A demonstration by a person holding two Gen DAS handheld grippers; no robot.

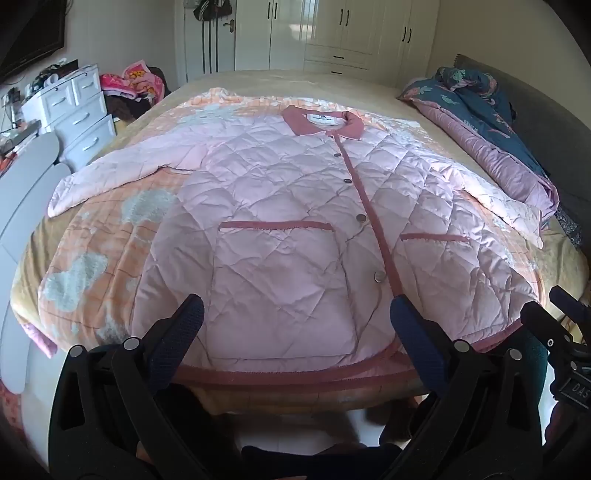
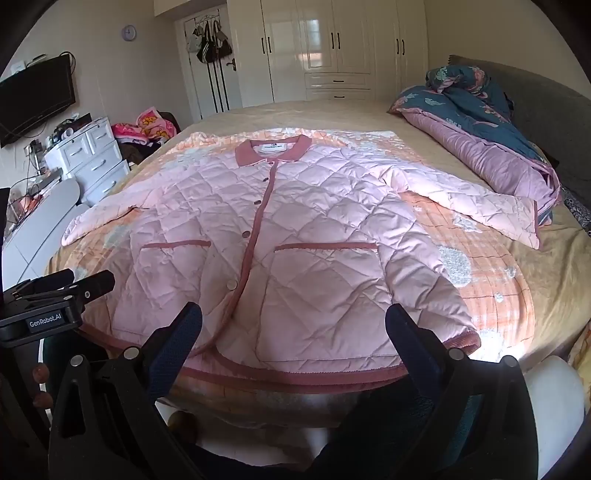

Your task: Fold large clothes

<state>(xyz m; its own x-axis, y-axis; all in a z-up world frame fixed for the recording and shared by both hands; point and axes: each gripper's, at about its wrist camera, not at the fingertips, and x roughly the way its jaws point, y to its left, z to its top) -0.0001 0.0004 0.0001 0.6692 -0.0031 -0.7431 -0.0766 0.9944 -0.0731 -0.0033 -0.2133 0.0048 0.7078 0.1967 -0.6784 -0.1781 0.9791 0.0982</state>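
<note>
Left wrist view: a pink quilted jacket (image 1: pixel 295 221) lies spread flat mid-frame on the bed (image 1: pixel 406 107), ready for folding, with both grippers, left gripper (image 1: pixel 295 314) and right gripper (image 2: pixel 293 321), spread wide, empty, at its hem.

The jacket (image 1: pixel 295 221) hem's middle stretch is hidden behind the left gripper (image 1: pixel 295 306) fingers (image 1: pixel 417 332) in the left view, and the print on its collar label (image 1: pixel 325 119) is too small to read. In the right view the right gripper (image 2: pixel 293 317) fingers (image 2: pixel 177 339) cover parts of the hem, and the left sleeve (image 2: pixel 96 221) end is partly lost behind the bed (image 2: pixel 554 266) edge. The TV (image 2: pixel 35 99) is cut off by the frame edge, the clock (image 2: pixel 129 32) face is too small to read, and the clutter on the drawers (image 2: pixel 92 155) is too blurred to name.
</note>
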